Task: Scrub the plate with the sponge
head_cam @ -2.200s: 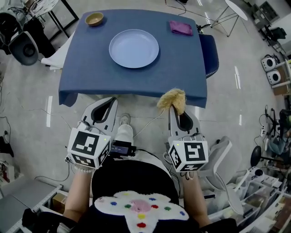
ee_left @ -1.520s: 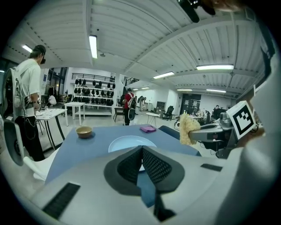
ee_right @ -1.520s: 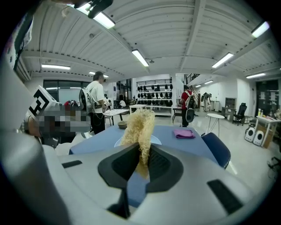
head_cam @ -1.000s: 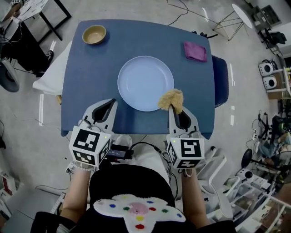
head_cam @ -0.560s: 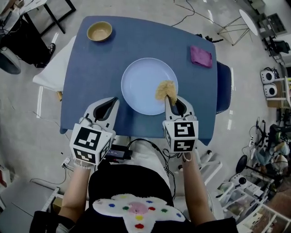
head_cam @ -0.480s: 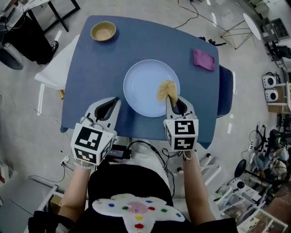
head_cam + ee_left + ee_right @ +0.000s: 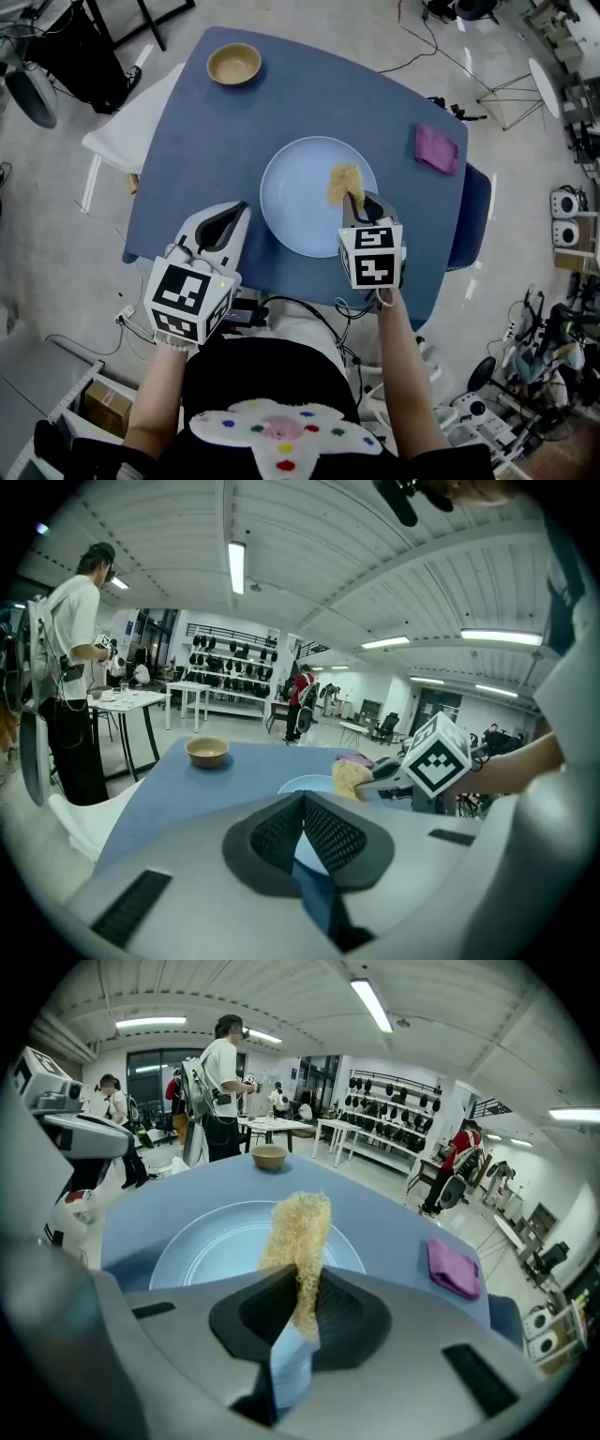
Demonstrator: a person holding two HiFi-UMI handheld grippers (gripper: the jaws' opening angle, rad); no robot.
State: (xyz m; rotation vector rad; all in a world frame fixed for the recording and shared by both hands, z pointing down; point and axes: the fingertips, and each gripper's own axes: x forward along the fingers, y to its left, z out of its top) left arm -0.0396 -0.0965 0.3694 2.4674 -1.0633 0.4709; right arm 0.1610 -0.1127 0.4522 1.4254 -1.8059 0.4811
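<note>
Pale blue and smoothly round, a shallow plate [image 7: 298,199] lay toward the near edge of a bench [image 7: 187,141] covered in dark blue fabric. The right hand-held gripper [image 7: 357,200] was clamped tight on a tan sponge [image 7: 345,180], a flat, oblong pad of coarse, tangled fibres. In the right gripper view the sponge [image 7: 298,1232] stood upright out of the black ribbed jaw pads, over the plate [image 7: 206,1241]. In the head view it sat over the plate's right half. Whether it touched the plate could not be told.

The left hand-held gripper [image 7: 232,213] was over the bench just left of the plate. In the left gripper view its jaws [image 7: 303,799] met at the tips with nothing between them.

A small round wooden bowl [image 7: 233,64] stood at the far left corner of the bench. A folded purple cloth [image 7: 437,148] lay near the right edge. Both were well apart from the plate.
</note>
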